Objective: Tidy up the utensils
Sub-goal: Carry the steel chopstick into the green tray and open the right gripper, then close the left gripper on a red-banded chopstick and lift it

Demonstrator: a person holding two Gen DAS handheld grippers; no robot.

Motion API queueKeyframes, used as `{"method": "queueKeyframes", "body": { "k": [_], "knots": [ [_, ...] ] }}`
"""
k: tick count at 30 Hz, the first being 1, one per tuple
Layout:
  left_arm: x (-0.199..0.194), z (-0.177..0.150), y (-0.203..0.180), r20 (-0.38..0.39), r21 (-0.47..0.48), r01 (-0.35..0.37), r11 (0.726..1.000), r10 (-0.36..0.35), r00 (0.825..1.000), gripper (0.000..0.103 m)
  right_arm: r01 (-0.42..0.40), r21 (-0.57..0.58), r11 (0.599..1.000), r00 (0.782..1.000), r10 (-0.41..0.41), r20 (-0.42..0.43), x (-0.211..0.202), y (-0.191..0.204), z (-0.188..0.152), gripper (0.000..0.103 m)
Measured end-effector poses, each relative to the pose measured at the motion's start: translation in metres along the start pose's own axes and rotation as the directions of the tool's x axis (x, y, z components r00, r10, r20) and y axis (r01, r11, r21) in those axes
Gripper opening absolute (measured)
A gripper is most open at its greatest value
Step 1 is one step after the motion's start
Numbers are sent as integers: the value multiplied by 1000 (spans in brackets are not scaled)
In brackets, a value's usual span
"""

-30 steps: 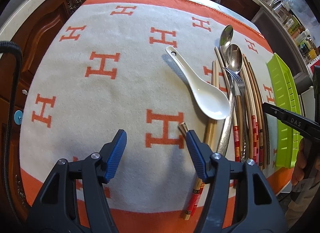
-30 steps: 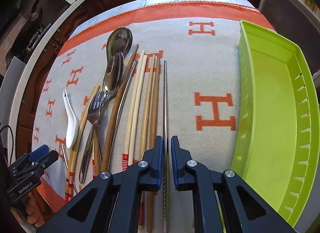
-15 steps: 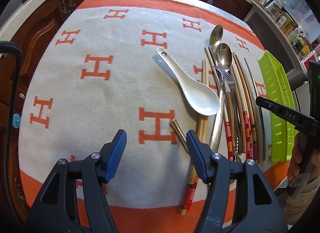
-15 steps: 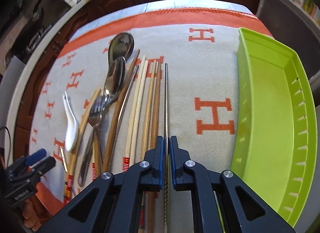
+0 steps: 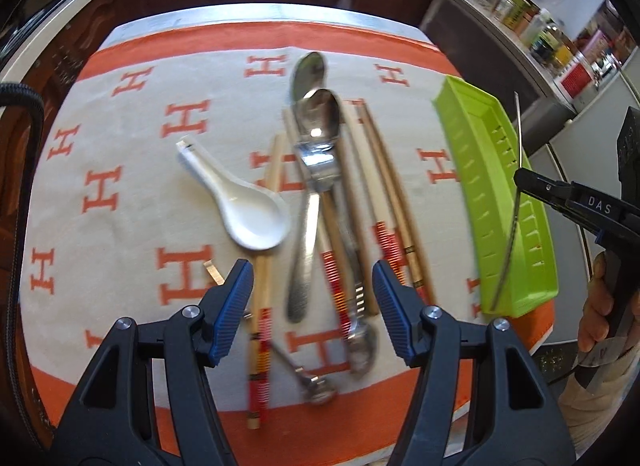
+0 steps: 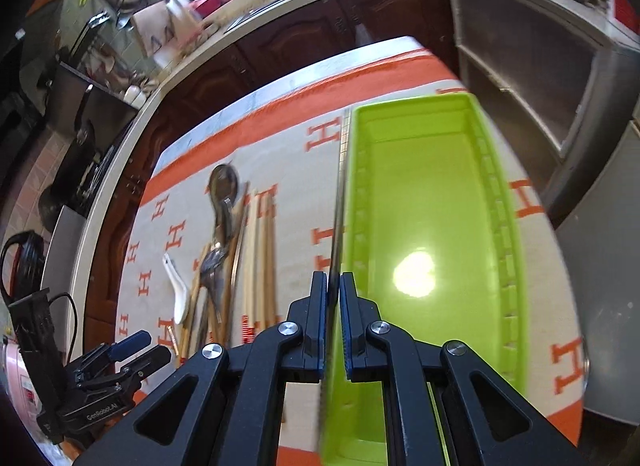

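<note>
My right gripper (image 6: 333,286) is shut on a thin metal chopstick (image 6: 339,201) and holds it lifted over the left wall of the green tray (image 6: 424,201). The left wrist view shows that gripper (image 5: 524,179) with the chopstick (image 5: 512,234) over the tray (image 5: 500,193). My left gripper (image 5: 312,286) is open and empty above the near ends of the utensils on the cloth: a white ceramic spoon (image 5: 244,201), metal spoons (image 5: 318,121), a fork and several wooden chopsticks (image 5: 384,185).
An orange and white cloth (image 5: 132,169) with H marks covers the table. Dark cabinets (image 6: 304,37) and a counter with kitchenware stand behind. A steel shelf unit (image 6: 540,77) is to the right of the tray.
My right gripper has lifted the metal chopstick off the cloth and carried it right to the tray. My left gripper has moved right over the utensil pile.
</note>
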State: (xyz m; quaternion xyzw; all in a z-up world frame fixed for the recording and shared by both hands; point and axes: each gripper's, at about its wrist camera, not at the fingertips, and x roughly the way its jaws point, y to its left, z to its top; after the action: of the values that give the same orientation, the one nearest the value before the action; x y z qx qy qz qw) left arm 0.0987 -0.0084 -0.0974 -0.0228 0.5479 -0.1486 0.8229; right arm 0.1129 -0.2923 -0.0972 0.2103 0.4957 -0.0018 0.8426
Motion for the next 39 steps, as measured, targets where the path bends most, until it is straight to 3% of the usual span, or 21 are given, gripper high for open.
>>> {"method": "queueKeyframes", "body": {
  "k": [7, 11, 12, 15, 16, 22, 30, 35, 37, 39],
  "knots": [
    [31, 31, -47, -55, 11, 30, 999, -30, 998, 53, 45, 48, 998, 999, -46, 10, -3, -50, 5, 6],
    [55, 45, -60, -97, -21, 21, 1000, -22, 995, 49, 45, 41, 998, 998, -43, -38, 9, -68, 5, 7],
    [62, 47, -63, -106, -27, 18, 999, -20, 994, 48, 51, 44, 998, 998, -49, -44, 11, -70, 5, 12],
    [77, 52, -68, -125, -52, 3, 999, -10, 992, 46, 68, 48, 997, 998, -67, -22, 12, -74, 1, 42],
    [80, 53, -69, -128, -60, -3, 998, -5, 992, 46, 69, 55, 996, 998, -68, -12, 10, -72, -2, 47],
    [97, 56, -69, -151, -83, -34, 996, 21, 988, 46, 9, 72, 997, 1000, -7, -31, 5, -77, -12, 47],
    [101, 62, -71, -149, -110, -39, 993, 22, 989, 42, -8, 54, 999, 1000, 9, -27, 1, -69, -16, 47],
    [105, 62, -62, -174, -141, -55, 988, 30, 984, 27, -13, 37, 999, 1000, 14, -16, -5, -63, -16, 72],
    [105, 61, -57, -174, -159, -48, 986, 20, 985, 26, 6, 21, 1000, 1000, -6, 10, -10, -59, -17, 93],
    [104, 60, -50, -169, -171, -49, 984, 19, 985, 25, -2, 16, 1000, 1000, 2, 24, -16, -56, -17, 97]
  ]
}}
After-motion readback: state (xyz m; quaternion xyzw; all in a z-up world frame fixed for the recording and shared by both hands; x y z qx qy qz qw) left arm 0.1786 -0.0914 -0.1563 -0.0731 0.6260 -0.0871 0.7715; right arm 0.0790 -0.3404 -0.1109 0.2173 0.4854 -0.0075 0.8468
